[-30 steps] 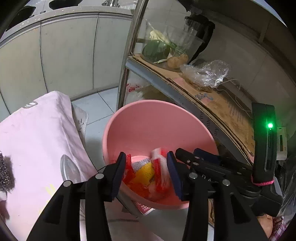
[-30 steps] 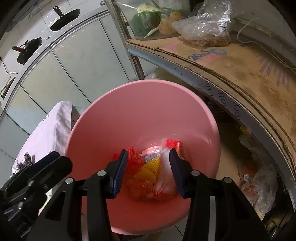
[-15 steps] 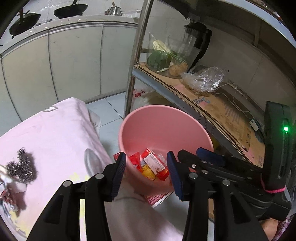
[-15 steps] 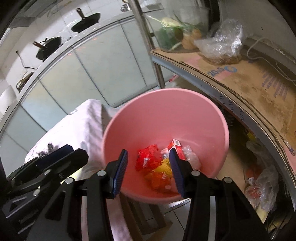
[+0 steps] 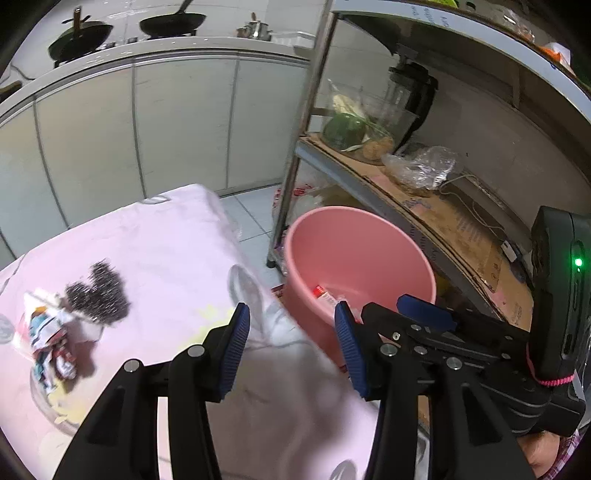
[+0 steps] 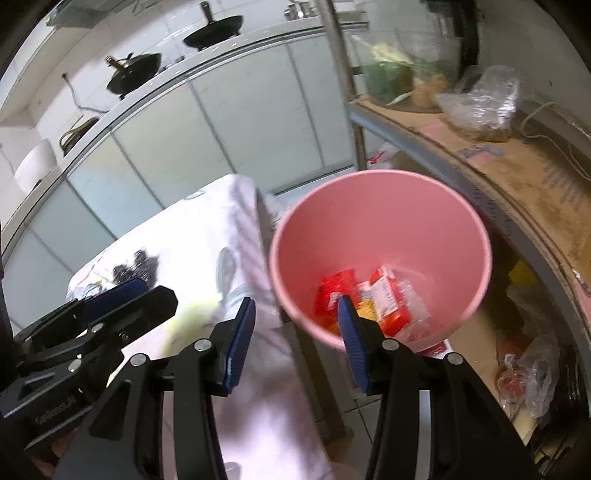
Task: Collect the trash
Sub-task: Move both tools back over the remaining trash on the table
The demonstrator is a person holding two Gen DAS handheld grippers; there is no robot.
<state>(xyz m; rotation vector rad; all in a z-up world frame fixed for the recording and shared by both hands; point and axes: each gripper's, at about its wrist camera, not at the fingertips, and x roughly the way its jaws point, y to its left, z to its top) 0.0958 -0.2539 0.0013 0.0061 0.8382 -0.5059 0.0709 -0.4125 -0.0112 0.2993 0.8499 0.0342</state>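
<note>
Presently: bucket point(image 6: 380, 251), floor-standing, just beside table point(image 5: 155, 258) edge, under shelf point(image 6: 517, 166); wrappers point(image 6: 369, 299) inside. Left gripper point(image 5: 291, 347) empty, jaws opening; right gripper point(image 6: 297, 339) parted, empty. More trash point(image 5: 51, 339) on table, well apart from bucket.

- One pink bucket point(image 5: 354, 254), at about 3 o'clock from the table
- Two black woks point(image 5: 173, 23) on the counter, toward 12 o'clock
- One steel-wool scrubber point(image 5: 98, 293) on the pink tablecloth point(image 5: 159, 251)
- Two grippers, left gripper point(image 5: 291, 350) and right gripper point(image 6: 295, 343)
</note>
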